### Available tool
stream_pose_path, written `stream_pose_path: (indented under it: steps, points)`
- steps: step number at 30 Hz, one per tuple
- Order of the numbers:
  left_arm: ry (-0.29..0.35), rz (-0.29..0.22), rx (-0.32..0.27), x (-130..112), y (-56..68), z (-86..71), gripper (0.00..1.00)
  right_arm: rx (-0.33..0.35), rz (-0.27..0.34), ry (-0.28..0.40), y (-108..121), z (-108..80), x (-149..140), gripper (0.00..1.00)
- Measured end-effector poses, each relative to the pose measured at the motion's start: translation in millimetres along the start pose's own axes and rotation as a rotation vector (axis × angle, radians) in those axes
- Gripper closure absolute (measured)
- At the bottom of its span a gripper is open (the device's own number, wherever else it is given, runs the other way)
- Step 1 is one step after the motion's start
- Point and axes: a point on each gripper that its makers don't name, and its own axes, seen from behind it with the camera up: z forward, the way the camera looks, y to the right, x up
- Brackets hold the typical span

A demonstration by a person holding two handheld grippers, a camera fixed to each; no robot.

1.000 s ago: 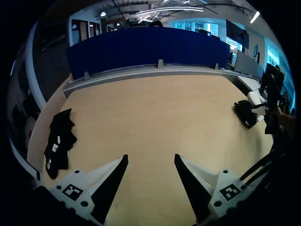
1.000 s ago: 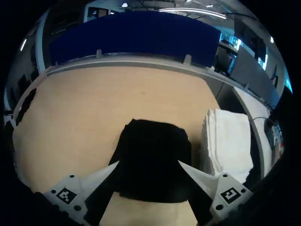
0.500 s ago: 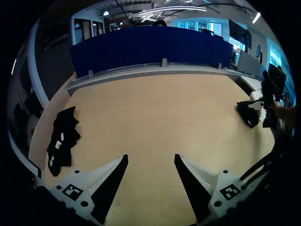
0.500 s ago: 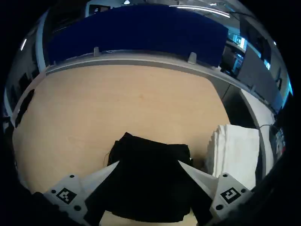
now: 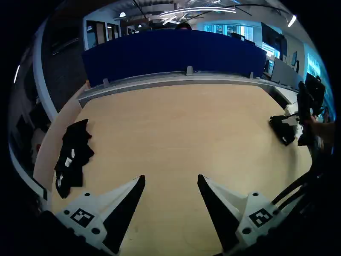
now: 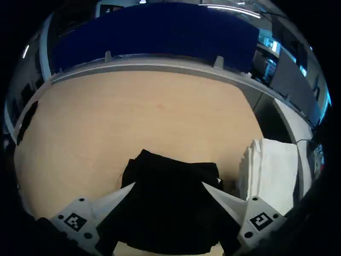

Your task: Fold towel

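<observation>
Black folded towel (image 6: 170, 200) between wide-set right gripper (image 6: 168, 187) fingers, grip unclear, likely joining white stack (image 6: 273, 170); left gripper (image 5: 169, 177) spread, empty, idle.

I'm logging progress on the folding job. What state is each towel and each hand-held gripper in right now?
Folded black towel: folded, lying on the table.
Right hand-held gripper: open, fingers either side of that towel.
Left hand-held gripper: open, empty.
White towels: folded, stacked beside the black one.
Crumpled black towels: unfolded, heaped near the table's edge.
</observation>
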Motion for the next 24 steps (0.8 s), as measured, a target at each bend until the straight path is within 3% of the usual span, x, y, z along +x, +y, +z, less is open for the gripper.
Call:
stream_pose_path:
  steps: [17,24]
  points:
    - [0.035,-0.008,-0.025,5,2.7,-1.2,0.09,-0.012,0.049,0.202,-27,-79.6,32,0.0]
    - [0.055,-0.004,-0.036,10,3.0,-3.3,0.09,-0.008,0.124,0.402,-48,-130.6,69,0.0]
